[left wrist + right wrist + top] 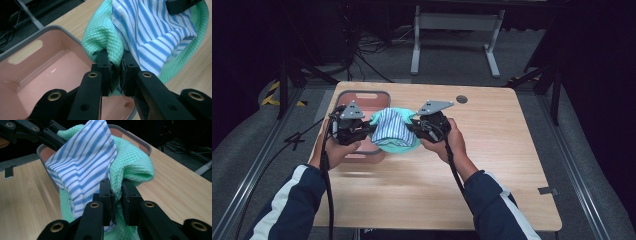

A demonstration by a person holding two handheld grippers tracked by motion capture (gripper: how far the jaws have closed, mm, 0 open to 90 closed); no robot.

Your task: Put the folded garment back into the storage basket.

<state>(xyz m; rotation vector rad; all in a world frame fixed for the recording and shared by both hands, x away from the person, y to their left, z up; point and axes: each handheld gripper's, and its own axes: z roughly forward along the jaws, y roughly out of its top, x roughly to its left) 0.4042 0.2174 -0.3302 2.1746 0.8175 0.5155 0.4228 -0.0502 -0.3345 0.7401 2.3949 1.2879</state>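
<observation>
L tongs point(362, 129) and R tongs point(416, 126) are both clamped on cloth, one at each end of a bundle hung between them, clear of the surface point(492, 150). Bundle = green towel point(404, 145) wrapped as the outer layer w/ a striped cloth point(390, 127) lying inside it. In the left gripper view the jaws pinch a bunched green corner point(105, 37); in the right gripper view the jaws grip green knit right at its edge w/ the stripes point(85, 167).

Key relation: the bundle's long axis runs L–R, tong to tong, sagging in the middle. Both hands look equally near, since each holds an end.

Just beyond and below on the L side sits the pink tray point(362, 97). The L end of the bundle overhangs its rim; the R end hangs over bare wood. So if the tray's the goal, I judge the pair must shift L and away, then lower.
</observation>
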